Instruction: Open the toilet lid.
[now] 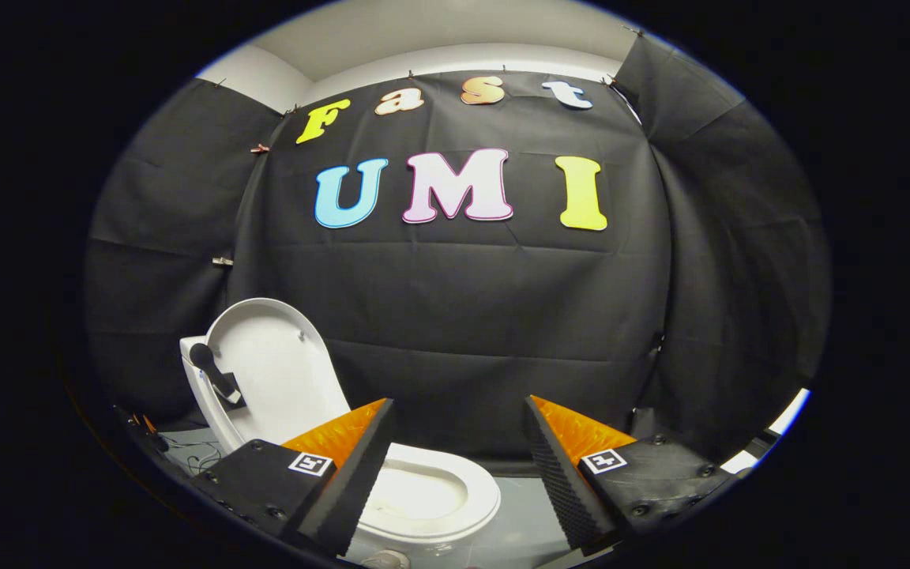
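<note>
- White oval plastic toilet lid: raised, leaning back to the left, beyond the left finger; its long axis runs near upright. The task appears done.
- White ceramic toilet bowl with its seat: just ahead, partly behind the left finger.
- Gripper: fingers spread wide, grasping nothing, clear of the lid.
- Grey floor and black cloth booth wall lie beyond.

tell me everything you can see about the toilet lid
The toilet lid is white, smooth and glossy, like plastic, with a rounded oval outline. It stands raised, its inner face showing two small bumpers, leaning back over the tank behind the seat and open bowl. A dark handle-like piece sits beside its left edge. The claw is open, fingers spread and apart from the lid, which stands beyond the left finger.
</note>
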`<state>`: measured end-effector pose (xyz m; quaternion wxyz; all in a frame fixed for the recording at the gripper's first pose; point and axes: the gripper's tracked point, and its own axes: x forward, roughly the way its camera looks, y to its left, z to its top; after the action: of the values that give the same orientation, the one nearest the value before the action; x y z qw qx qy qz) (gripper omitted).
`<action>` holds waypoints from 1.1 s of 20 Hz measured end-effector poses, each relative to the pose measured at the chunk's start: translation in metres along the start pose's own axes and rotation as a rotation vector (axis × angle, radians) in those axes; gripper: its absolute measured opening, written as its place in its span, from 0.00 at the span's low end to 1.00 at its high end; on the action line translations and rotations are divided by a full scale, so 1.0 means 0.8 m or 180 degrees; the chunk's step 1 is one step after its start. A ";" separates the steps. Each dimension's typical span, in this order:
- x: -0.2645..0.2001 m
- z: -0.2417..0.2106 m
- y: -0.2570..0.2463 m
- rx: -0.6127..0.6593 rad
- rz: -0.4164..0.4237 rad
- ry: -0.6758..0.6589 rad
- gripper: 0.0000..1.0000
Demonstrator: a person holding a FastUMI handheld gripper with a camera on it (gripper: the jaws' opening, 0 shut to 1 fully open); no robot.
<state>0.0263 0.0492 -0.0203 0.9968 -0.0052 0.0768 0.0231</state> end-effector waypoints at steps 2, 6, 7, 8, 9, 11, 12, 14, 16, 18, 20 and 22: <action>0.000 0.002 -0.003 0.0008 -0.0012 -0.0012 0.98; 0.001 0.001 -0.008 0.0046 -0.0038 -0.0010 0.98; 0.000 0.003 -0.009 0.0058 -0.0042 -0.0028 0.98; -0.001 0.004 -0.009 0.0054 -0.0043 -0.0040 0.98; -0.001 0.005 -0.007 0.0041 -0.0034 -0.0059 0.98; 0.000 0.003 -0.006 0.0015 -0.0028 -0.0049 0.98; 0.000 0.003 -0.004 0.0018 -0.0015 -0.0045 0.98; 0.000 0.004 -0.002 0.0003 0.0002 -0.0056 0.98; 0.001 0.004 -0.007 -0.0031 -0.0018 -0.0067 0.98; 0.003 0.001 -0.012 -0.0014 -0.0036 -0.0046 0.98; 0.004 -0.001 -0.015 -0.0011 -0.0063 -0.0030 0.98; 0.005 0.003 -0.019 -0.0028 -0.0084 -0.0070 0.98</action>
<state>0.0312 0.0345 -0.0182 0.9977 -0.0104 0.0657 0.0104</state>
